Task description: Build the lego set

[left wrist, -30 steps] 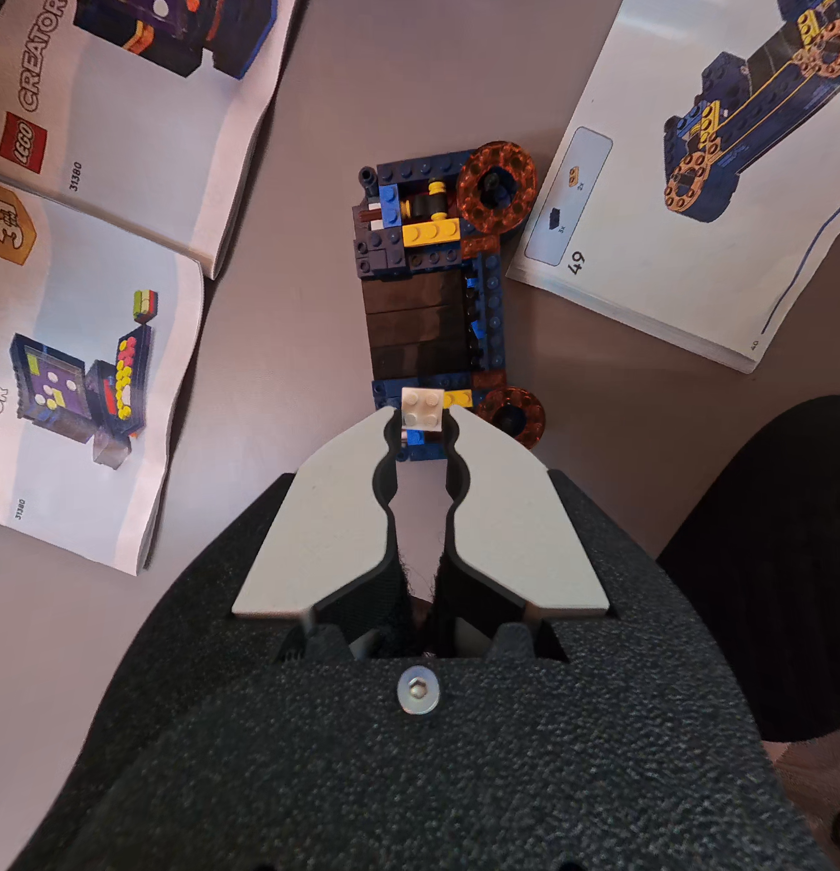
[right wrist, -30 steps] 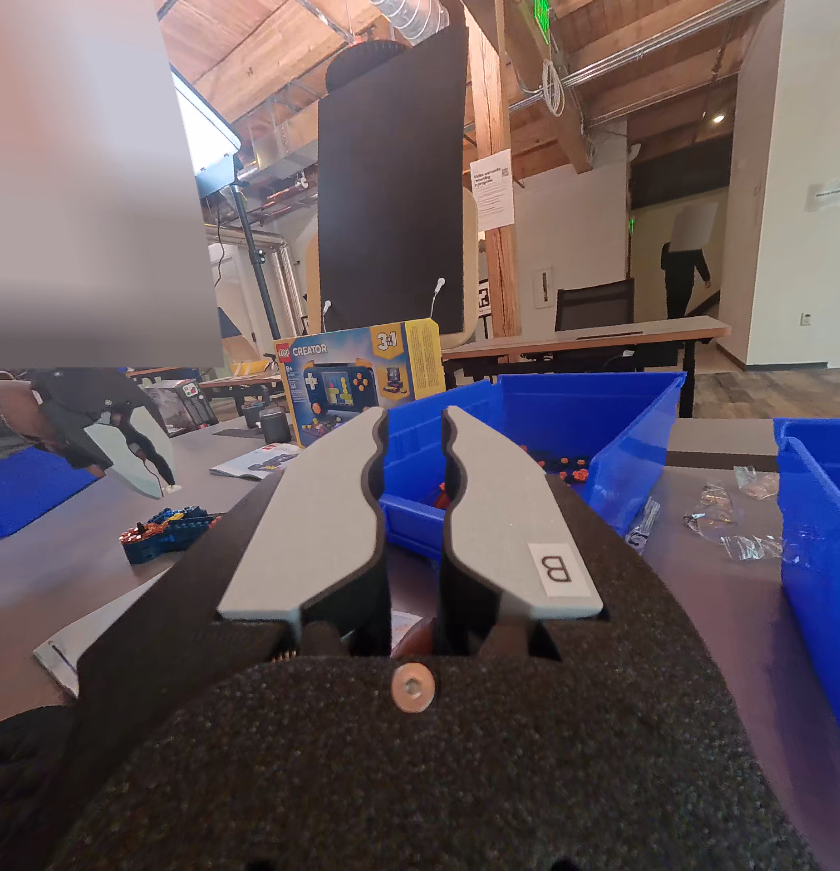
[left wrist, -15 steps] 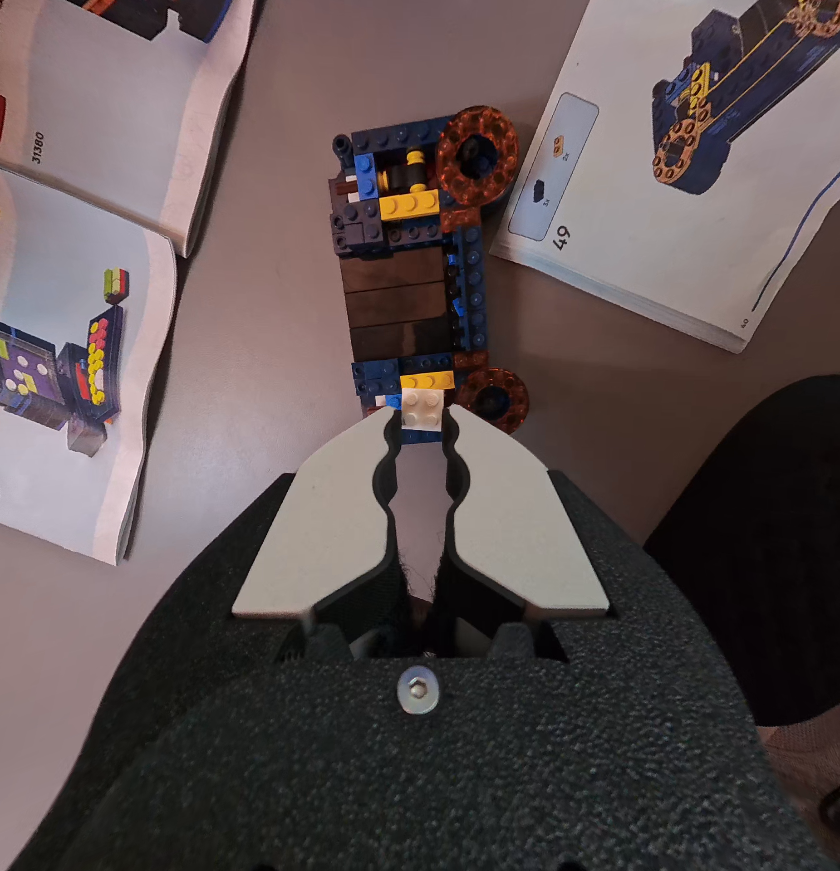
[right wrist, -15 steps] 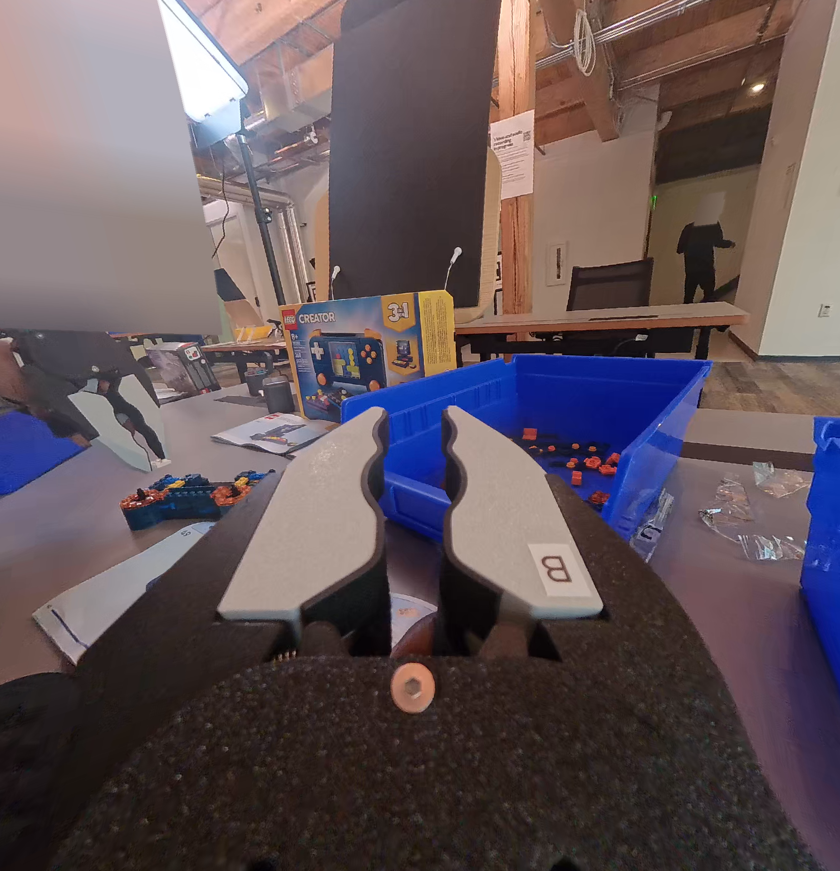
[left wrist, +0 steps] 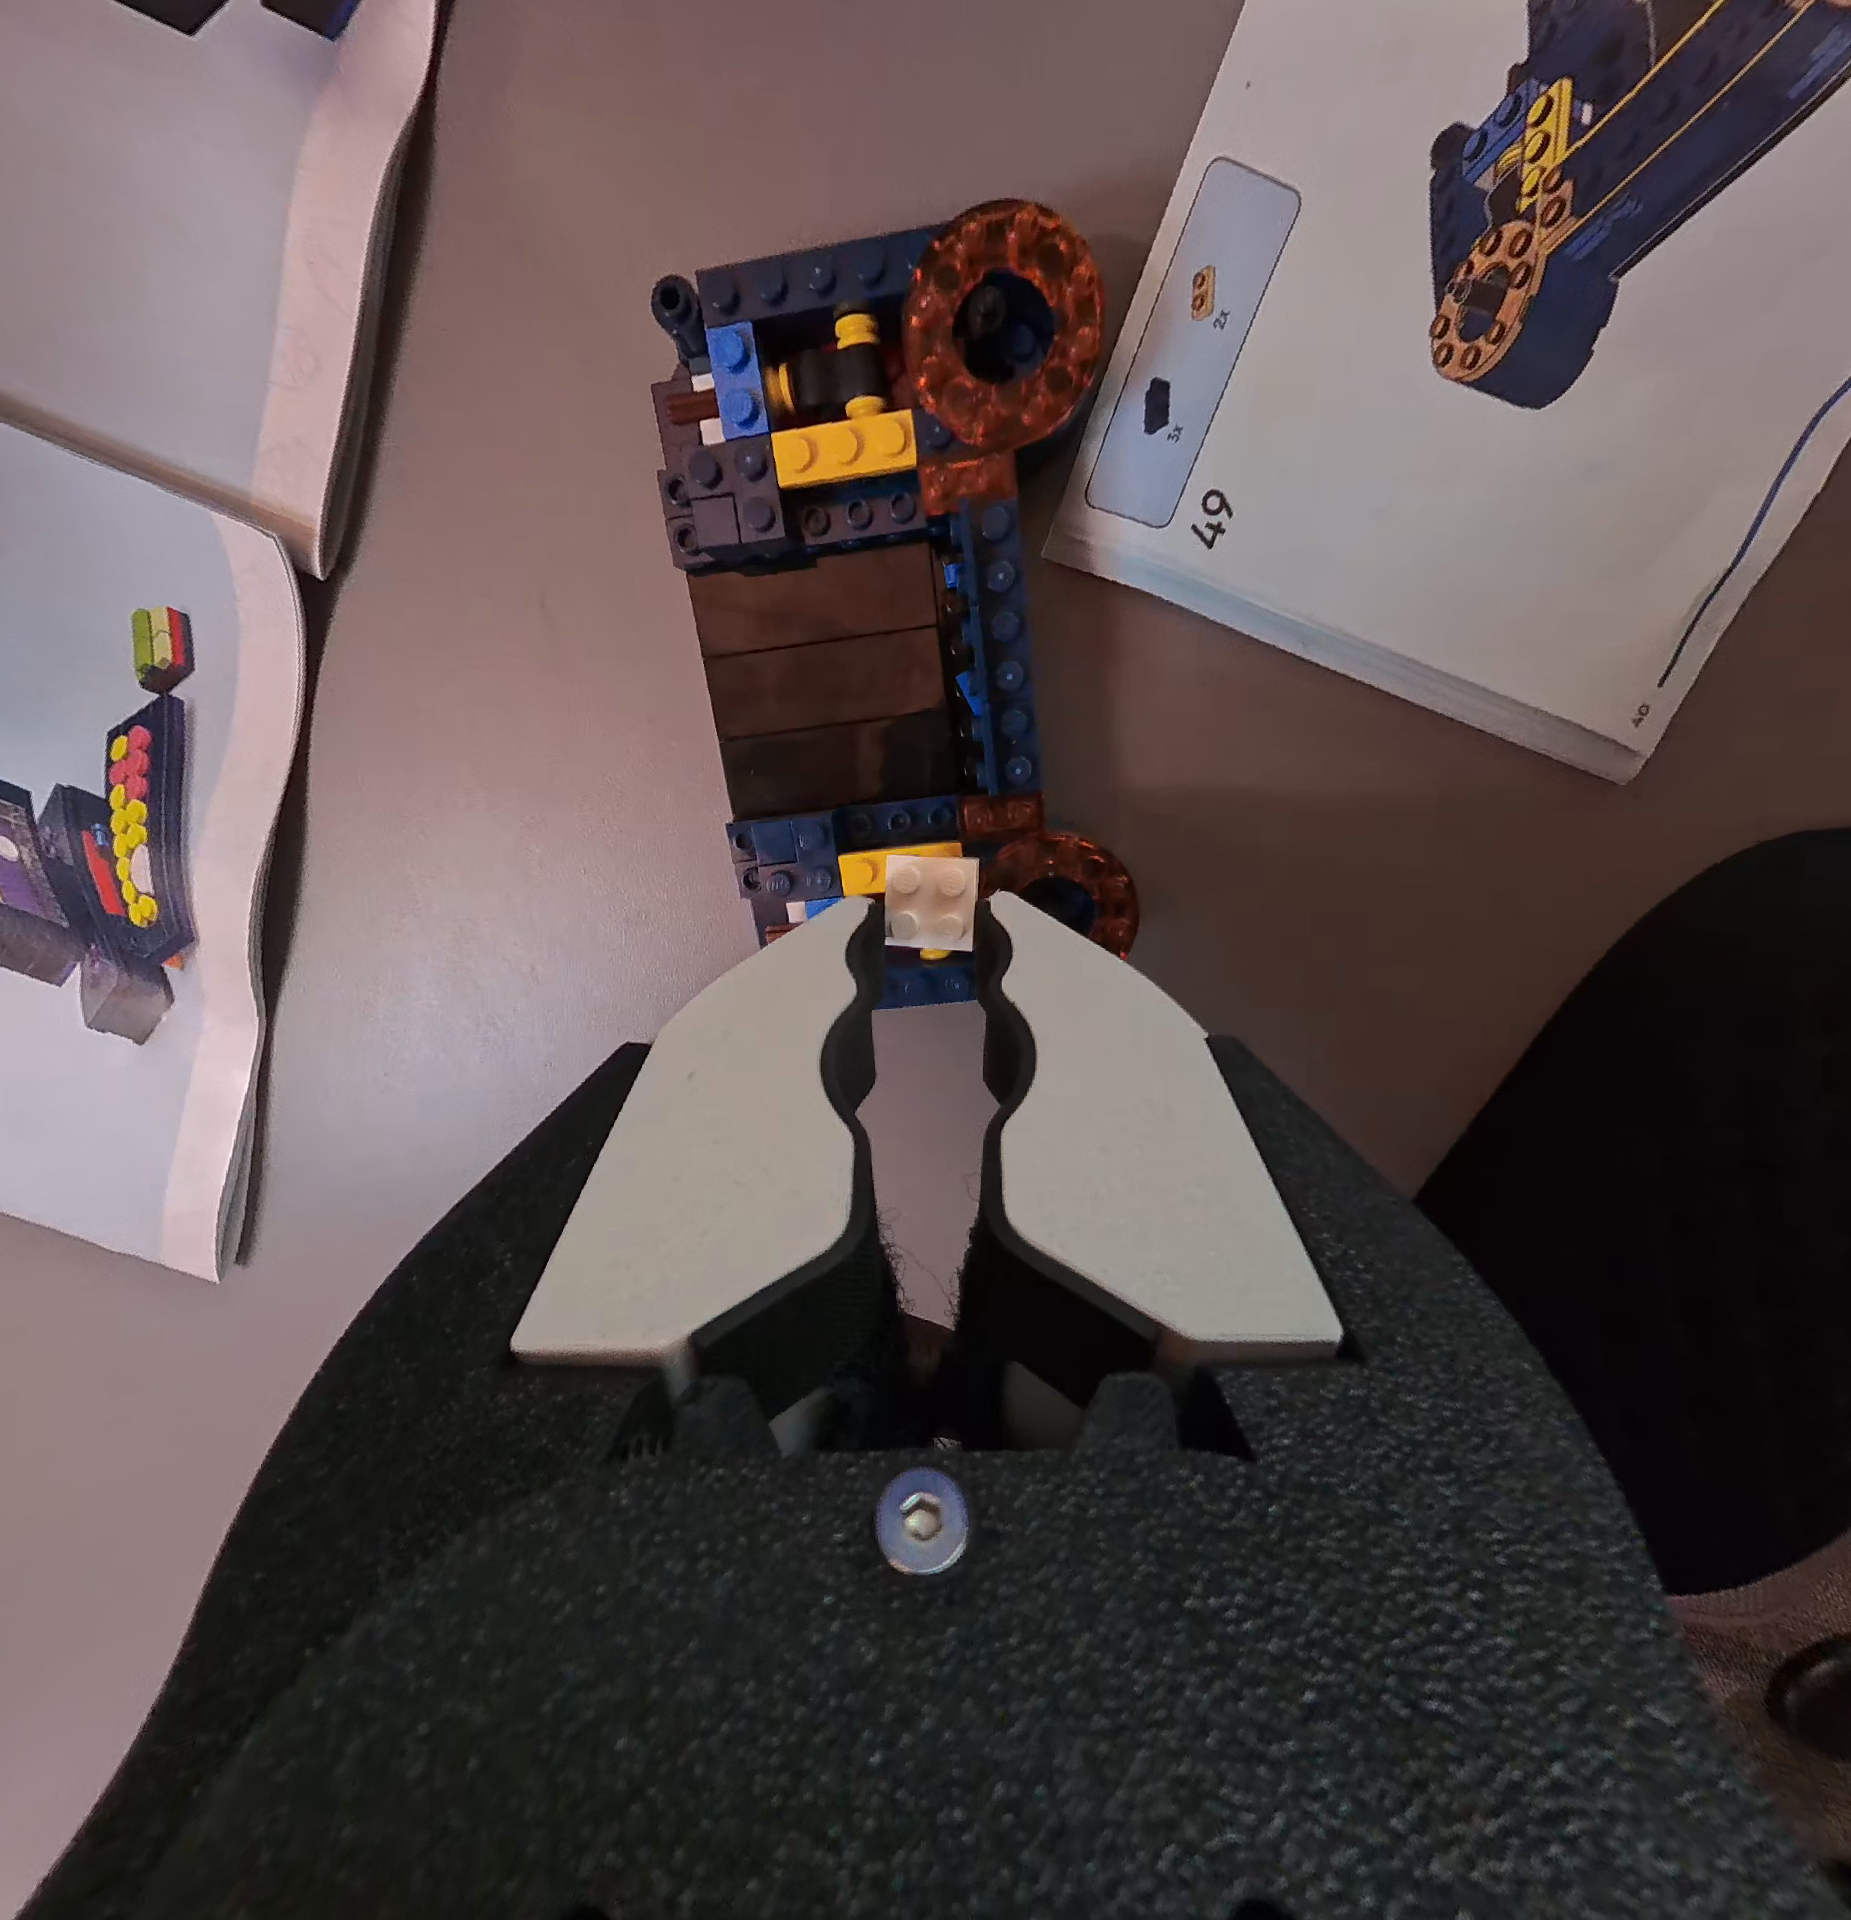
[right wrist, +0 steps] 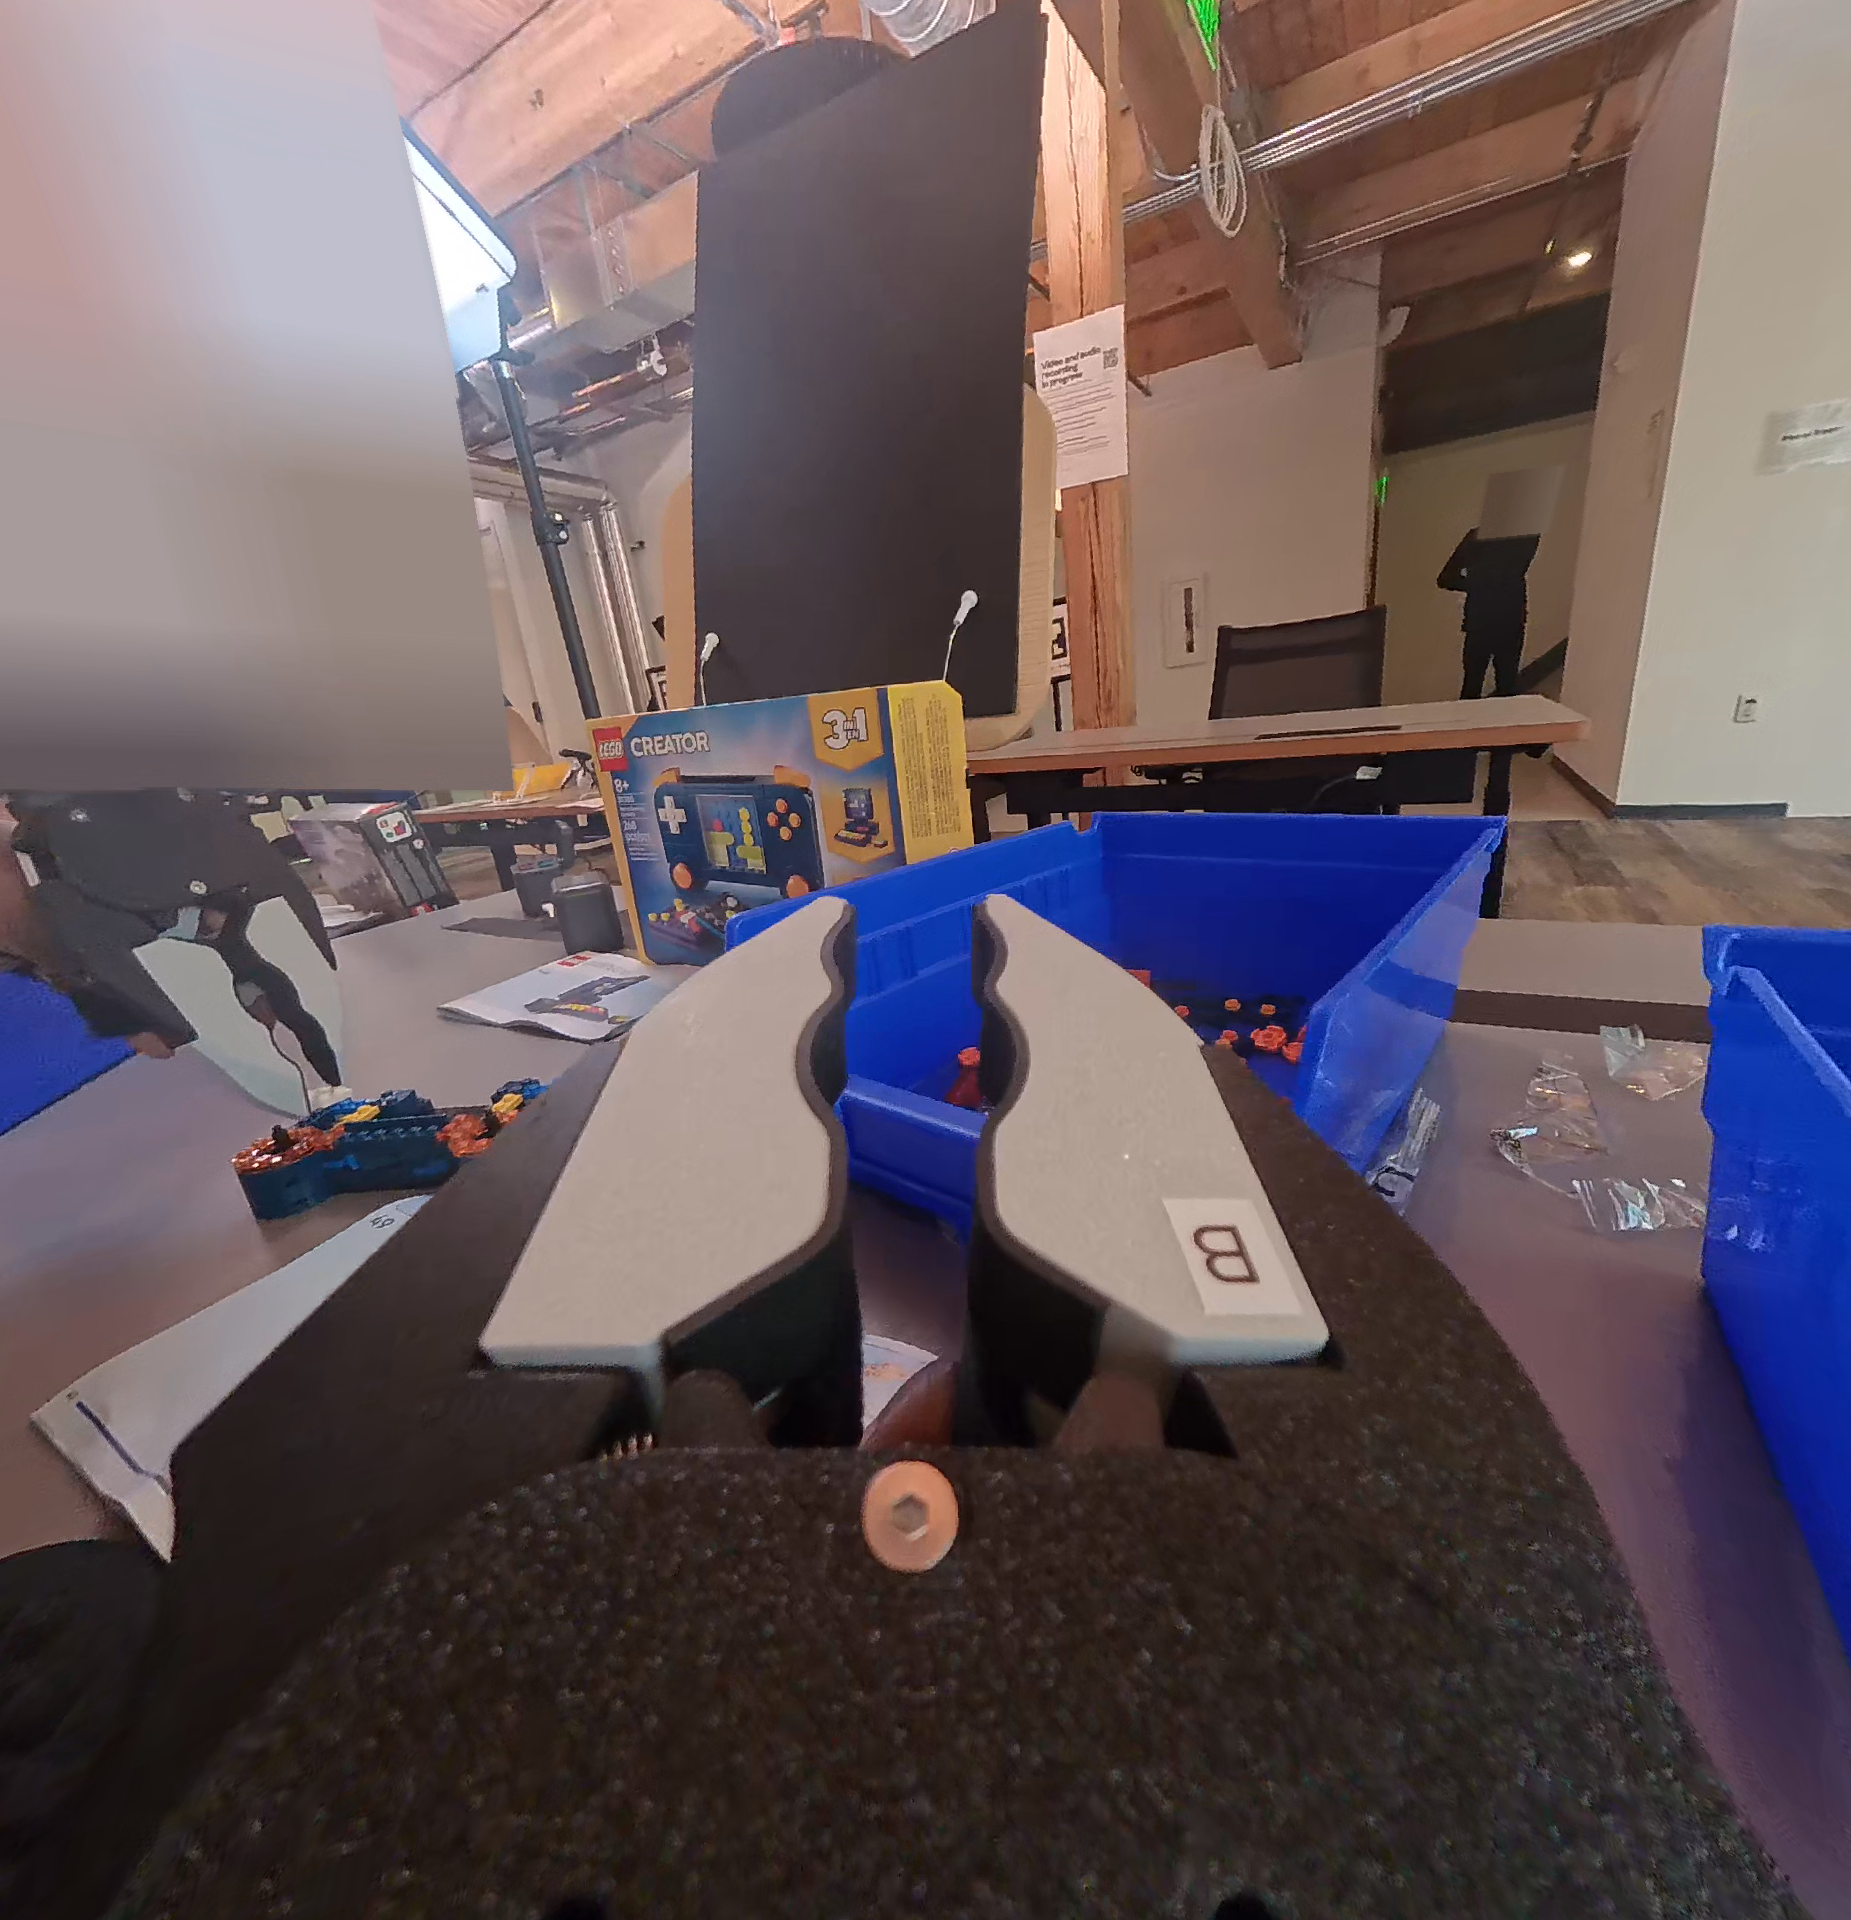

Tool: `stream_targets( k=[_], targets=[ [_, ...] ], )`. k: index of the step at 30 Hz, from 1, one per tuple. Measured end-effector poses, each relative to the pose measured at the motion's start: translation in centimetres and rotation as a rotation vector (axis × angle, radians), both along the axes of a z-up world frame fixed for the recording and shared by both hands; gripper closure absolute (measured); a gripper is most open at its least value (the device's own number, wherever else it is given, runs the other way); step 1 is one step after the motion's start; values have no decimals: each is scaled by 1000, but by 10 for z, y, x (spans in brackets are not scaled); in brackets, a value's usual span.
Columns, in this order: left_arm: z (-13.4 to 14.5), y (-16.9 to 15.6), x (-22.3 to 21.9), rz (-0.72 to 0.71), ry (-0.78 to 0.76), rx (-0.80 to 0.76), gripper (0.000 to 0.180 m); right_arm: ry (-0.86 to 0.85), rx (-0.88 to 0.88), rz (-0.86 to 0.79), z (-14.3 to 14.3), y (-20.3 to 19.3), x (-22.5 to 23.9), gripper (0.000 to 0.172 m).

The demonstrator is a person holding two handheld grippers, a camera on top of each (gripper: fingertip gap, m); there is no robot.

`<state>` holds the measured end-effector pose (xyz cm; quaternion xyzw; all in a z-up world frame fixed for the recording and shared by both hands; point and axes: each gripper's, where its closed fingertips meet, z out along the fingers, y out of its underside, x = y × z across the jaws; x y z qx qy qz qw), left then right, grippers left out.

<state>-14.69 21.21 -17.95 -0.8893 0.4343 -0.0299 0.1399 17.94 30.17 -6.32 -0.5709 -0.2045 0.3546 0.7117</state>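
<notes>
My left claw (left wrist: 929,920) grips a small white plate (left wrist: 931,900) at its fingertips, both pads pressed on its sides. It hangs over the near end of the brick model (left wrist: 859,582) lying on the grey bench (left wrist: 505,727), the plate just above a yellow brick (left wrist: 867,871) and beside the near orange ring (left wrist: 1072,894). A second orange ring (left wrist: 1004,322) sits at the model's far end. An open booklet (left wrist: 1472,343) lies to the right of the model, touching it by the far ring; two more booklets (left wrist: 121,727) lie to the left, apart from it.

My right claw (right wrist: 913,909) is partly parted and bare, with the bin showing through the gap. It is raised over the bench and points at a blue bin (right wrist: 1399,997) just ahead, which holds loose orange and red pieces (right wrist: 1253,1029). A second blue bin (right wrist: 1794,1195) stands to the right; what is in it I cannot tell. Clear bags (right wrist: 1586,1132) lie between the two bins. A toy box (right wrist: 786,810) stands behind the first bin. To the left in this view, my left claw (right wrist: 323,1091) sits low over the model (right wrist: 360,1143).
</notes>
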Motion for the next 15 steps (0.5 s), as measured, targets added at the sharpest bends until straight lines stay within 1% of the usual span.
stream_targets(
  k=[15],
  targets=[
    [-3,3,3,1,-5,-8,165,3,-19,5,-2,1,-1,152]
  ],
)
